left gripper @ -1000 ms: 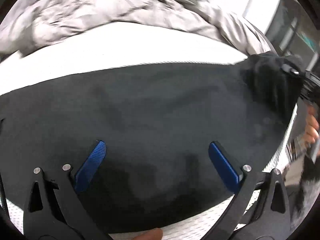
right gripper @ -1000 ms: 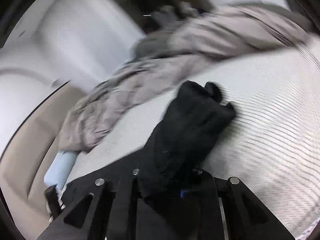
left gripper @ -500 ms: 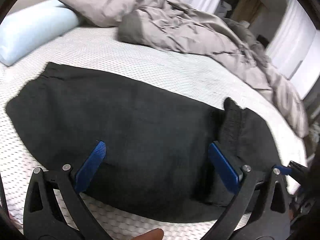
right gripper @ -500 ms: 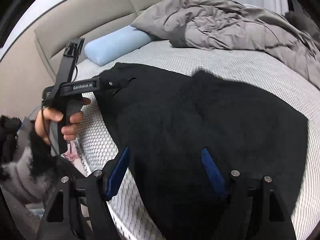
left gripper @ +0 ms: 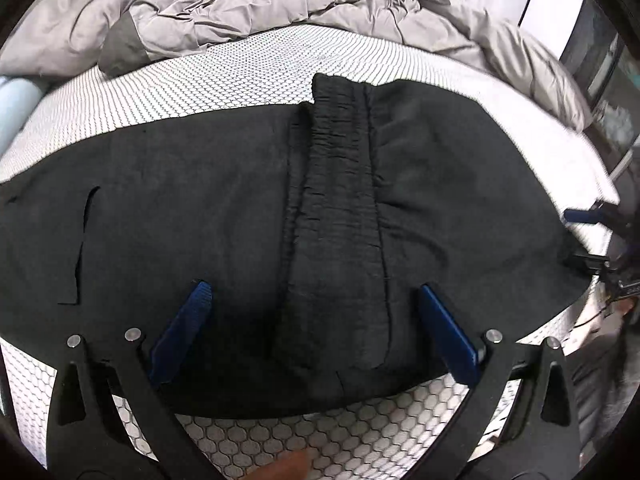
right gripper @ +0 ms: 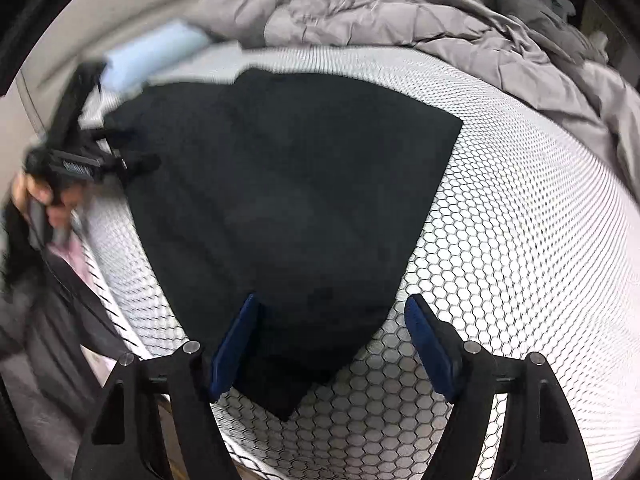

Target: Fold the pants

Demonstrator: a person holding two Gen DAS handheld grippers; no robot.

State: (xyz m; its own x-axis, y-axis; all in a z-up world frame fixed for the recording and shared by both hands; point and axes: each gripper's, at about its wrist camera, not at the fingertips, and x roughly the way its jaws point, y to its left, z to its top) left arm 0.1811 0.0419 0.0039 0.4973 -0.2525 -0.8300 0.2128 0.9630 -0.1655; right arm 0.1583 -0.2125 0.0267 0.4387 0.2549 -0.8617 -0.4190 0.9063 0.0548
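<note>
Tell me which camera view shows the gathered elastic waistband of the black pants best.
The left wrist view: the gathered elastic waistband runs up the middle of the black pants, sharp, with its puckers visible. The right wrist view shows the pants only as a blurred dark sheet on the honeycomb-patterned mattress; no waistband can be made out there.

A white mattress with a honeycomb-mesh cover (left gripper: 248, 76) carries everything here. Black fabric pants (left gripper: 224, 216), folded over with the gathered waistband on top, lie along its near edge. A rumpled grey quilted duvet (left gripper: 256, 4) heaps along the far edge, a pale blue bolster pillow (right gripper: 160, 50) beside it.
</note>
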